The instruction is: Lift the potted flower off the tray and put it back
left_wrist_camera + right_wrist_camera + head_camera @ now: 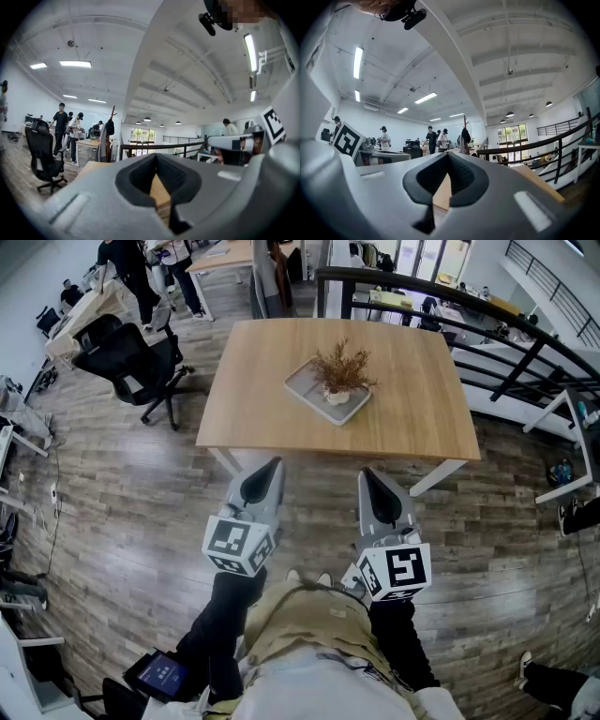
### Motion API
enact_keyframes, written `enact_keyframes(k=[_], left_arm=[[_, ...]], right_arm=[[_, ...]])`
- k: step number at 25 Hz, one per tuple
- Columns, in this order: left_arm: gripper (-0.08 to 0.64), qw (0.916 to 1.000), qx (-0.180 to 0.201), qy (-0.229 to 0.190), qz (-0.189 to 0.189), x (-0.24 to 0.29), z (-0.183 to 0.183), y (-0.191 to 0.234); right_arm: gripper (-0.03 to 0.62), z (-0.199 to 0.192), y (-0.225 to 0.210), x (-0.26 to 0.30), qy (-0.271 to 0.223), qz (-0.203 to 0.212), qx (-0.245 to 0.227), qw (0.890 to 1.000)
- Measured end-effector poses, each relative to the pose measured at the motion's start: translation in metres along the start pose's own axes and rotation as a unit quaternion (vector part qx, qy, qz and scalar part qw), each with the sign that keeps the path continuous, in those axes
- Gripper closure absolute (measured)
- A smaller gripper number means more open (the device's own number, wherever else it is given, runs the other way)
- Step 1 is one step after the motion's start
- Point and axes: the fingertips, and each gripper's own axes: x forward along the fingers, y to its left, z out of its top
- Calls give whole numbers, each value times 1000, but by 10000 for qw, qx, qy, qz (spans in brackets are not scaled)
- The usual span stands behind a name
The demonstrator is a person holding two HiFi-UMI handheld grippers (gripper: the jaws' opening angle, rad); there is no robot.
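Both the left gripper and the right gripper are clenched on nothing and held level, side by side. The potted flower stands well ahead of them, between their two lines of aim, on the tray on the table. The step in hand looks like the approach: step closer, spread one gripper's jaws before arriving, and come in low at the pot rather than the brittle dry stems, so the tray is not nudged.

Open-plan office here: black swivel chair, ppl standing round desks, strip lights overhead, wood floor.
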Motion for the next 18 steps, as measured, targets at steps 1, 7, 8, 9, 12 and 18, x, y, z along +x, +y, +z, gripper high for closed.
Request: enact_keyframes(k=[1, 7, 8, 9, 12, 18], left_arm=[[558, 10000, -2, -1, 6, 1, 1, 1], [558, 10000, -6, 26, 48, 4, 2, 2], [558, 10000, -6, 36, 48, 5, 1, 2], [558, 10000, -9, 52, 49, 5, 1, 2], [558, 9999, -24, 113, 58, 8, 1, 5], [558, 9998, 2, 153, 130, 10, -10, 3]], right_arm=[[589, 2, 2, 2, -23, 45, -22, 10000], [589, 4, 3, 6, -56, 173, -65, 9998], [589, 4, 2, 6, -48, 172, -58, 9998], [589, 4, 1, 7, -44, 170, -44, 9998], [589, 4, -1, 11, -38, 161, 115, 9998], [589, -8, -8, 6, -16, 238, 173, 9996]])
